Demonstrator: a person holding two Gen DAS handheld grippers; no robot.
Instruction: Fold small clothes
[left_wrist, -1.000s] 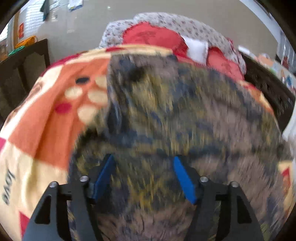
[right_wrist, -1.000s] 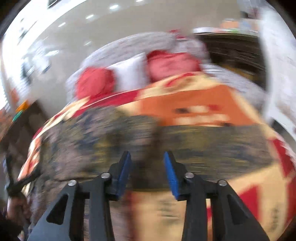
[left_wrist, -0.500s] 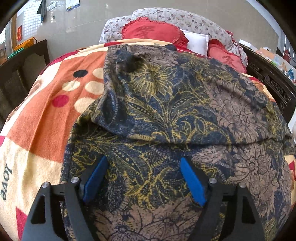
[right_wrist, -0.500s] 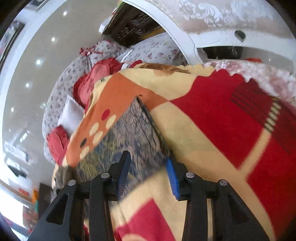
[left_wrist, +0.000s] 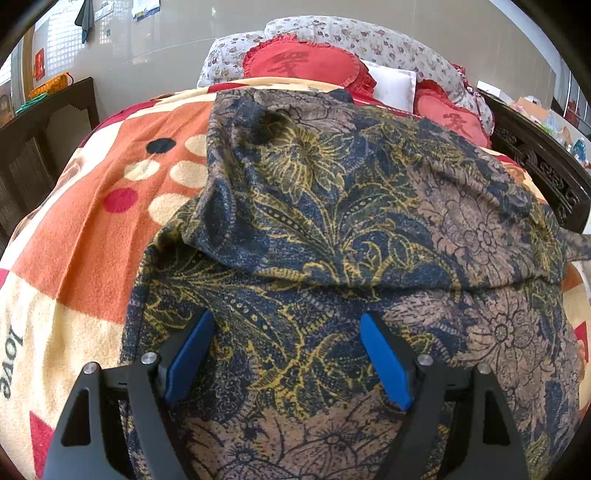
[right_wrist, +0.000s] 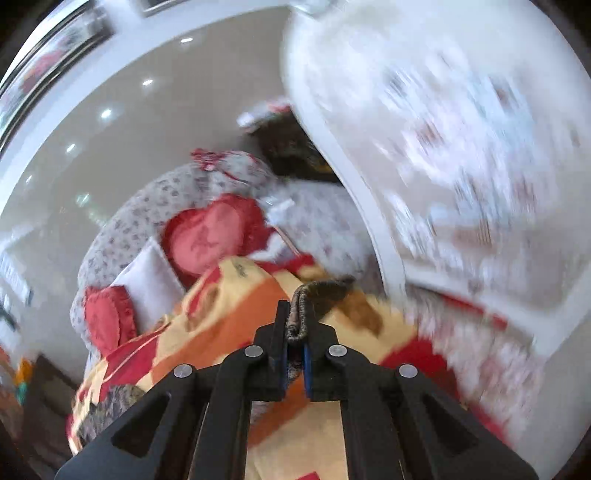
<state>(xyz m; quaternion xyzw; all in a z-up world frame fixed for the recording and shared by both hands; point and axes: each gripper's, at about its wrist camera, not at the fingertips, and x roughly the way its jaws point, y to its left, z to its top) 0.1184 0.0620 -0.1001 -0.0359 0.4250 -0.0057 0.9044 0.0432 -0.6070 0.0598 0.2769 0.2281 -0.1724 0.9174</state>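
Observation:
A dark blue, gold and brown floral garment (left_wrist: 332, 229) lies spread on the orange, cream and red blanket (left_wrist: 92, 236), with one part folded over the rest. My left gripper (left_wrist: 286, 354) is open, its blue pads resting over the garment's near part with cloth between them. My right gripper (right_wrist: 295, 332) is shut on an edge of the floral garment (right_wrist: 317, 291), which bunches out past the fingertips above the blanket (right_wrist: 229, 314). The right wrist view is blurred by motion.
Red heart-shaped cushions (left_wrist: 303, 62) and a white pillow (left_wrist: 391, 83) lie against a flowered bolster at the bed's head. A dark carved wooden frame (left_wrist: 535, 166) runs along the right. A dark chair (left_wrist: 37, 140) stands at left. A white curved panel (right_wrist: 443, 166) rises at right.
My right gripper has closed on the garment's edge and swung up and away. My left gripper has settled over the garment with its jaws opened a little wider.

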